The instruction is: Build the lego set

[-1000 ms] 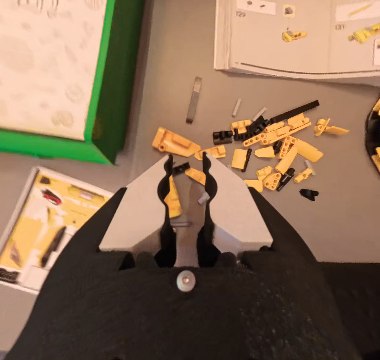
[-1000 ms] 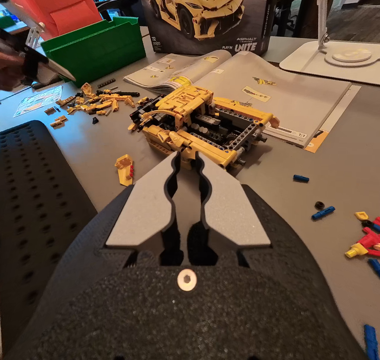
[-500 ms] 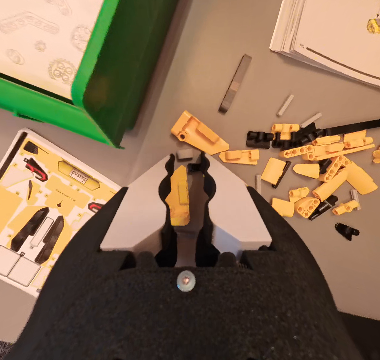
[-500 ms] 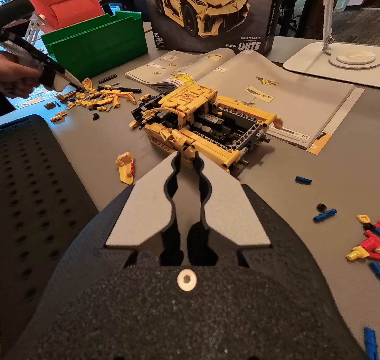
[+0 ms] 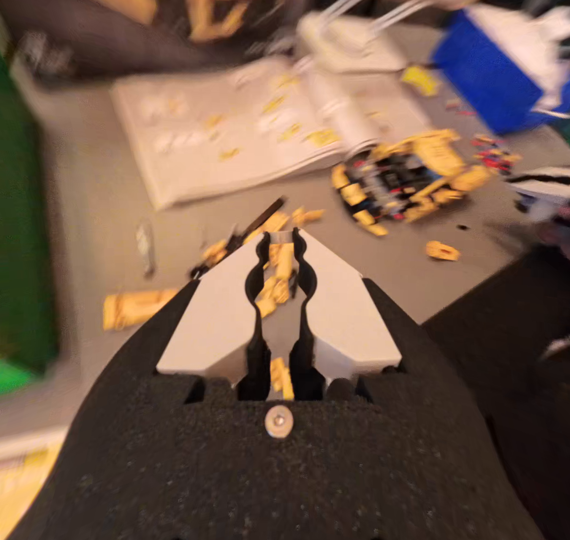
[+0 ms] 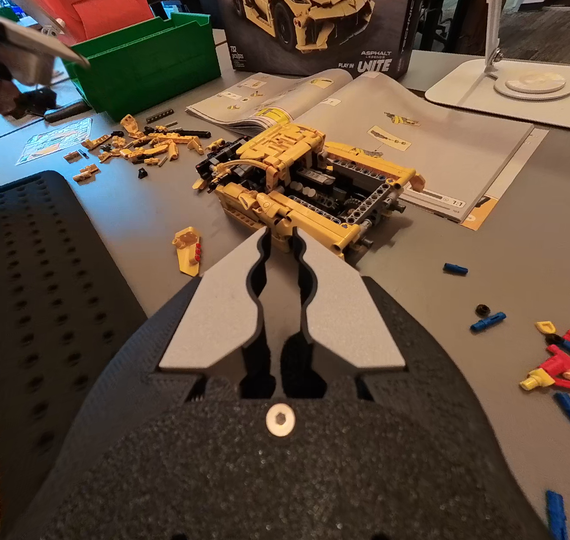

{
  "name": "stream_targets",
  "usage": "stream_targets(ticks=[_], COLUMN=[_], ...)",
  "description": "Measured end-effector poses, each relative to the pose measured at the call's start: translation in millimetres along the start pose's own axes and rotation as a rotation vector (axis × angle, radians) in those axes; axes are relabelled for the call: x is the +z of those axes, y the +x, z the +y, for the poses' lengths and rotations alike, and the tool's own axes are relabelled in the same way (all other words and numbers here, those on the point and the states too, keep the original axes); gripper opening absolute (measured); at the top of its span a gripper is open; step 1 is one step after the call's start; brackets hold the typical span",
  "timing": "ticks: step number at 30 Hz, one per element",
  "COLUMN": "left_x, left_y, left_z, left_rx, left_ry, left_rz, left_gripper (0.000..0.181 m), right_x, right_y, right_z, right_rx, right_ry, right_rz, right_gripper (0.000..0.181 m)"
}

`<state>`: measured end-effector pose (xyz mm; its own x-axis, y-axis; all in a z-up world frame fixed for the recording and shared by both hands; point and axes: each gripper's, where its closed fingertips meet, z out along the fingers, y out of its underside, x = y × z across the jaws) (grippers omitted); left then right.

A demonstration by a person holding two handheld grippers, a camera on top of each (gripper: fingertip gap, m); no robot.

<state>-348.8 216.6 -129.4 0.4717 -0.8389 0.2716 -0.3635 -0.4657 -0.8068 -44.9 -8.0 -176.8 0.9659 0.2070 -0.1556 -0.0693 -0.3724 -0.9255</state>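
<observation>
A grey worktop [image 6: 462,278] carries, from the left, a black perforated mat [image 6: 46,263], a green bin [image 6: 145,65], loose yellow pieces [image 6: 145,149], an open booklet [image 6: 401,130] and the set's box [image 6: 314,19]. The left hand-held gripper [image 5: 281,236] pinches a small grey piece [image 5: 281,237] above the loose pieces. The right hand-held gripper [image 6: 281,232], narrowly parted and empty, points at the half-built yellow car [image 6: 302,182] just ahead.

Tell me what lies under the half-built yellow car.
The half-built yellow car stands on the grey table, its far side overlapping the open instruction booklet. What the page shows beneath the car is covered.
</observation>
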Motion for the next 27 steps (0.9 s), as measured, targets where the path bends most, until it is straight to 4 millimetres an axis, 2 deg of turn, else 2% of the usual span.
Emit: stream_targets(ticks=[2, 4, 6, 8, 10, 13, 15, 17, 19, 27], left_x=[-3, -1, 2, 7, 19, 58, 83, 103, 113, 127], left_y=[39, 57, 72, 86, 106, 144, 164, 170, 171, 170], left_z=[-20, -30, -36, -34, -19, 30, 64, 90, 102, 112], left_rx=[0.191, 0.302, 0.32, 0.294, 0.245, 0.194, 0.231, 0.312, 0.391, 0.546], left_ry=[0.097, 0.14, 0.179, 0.182, 0.135, -0.098, -0.254, -0.371, -0.426, -0.471], left_rz=[0.064, 0.062, 0.111, 0.205, 0.35, 0.515, 0.54, 0.507, 0.484, 0.492], left_gripper=[0.015, 0.015, 0.015, 0.015, 0.015, 0.015, 0.015, 0.015, 0.015, 0.015], right_x=[1, 1, 1, 1, 1, 2, 3, 3, 3, 9], right_y=[0, 0, 0, 0, 1, 1, 0, 1, 1, -1], right_z=[1, 2, 1, 2, 2, 3, 4, 4, 5, 10], right_rx=[-0.003, -0.007, -0.01, -0.009, -0.008, -0.012, -0.016, -0.021, -0.022, -0.063], right_ry=[-0.007, -0.011, -0.009, -0.009, -0.011, -0.02, -0.025, -0.027, -0.033, -0.072], right_rz=[0.0, 0.003, 0.007, 0.01, 0.011, 0.011, 0.013, 0.019, 0.023, 0.028], right_gripper=[0.012, 0.012, 0.012, 0.012, 0.012, 0.012, 0.012, 0.012, 0.012, 0.011])
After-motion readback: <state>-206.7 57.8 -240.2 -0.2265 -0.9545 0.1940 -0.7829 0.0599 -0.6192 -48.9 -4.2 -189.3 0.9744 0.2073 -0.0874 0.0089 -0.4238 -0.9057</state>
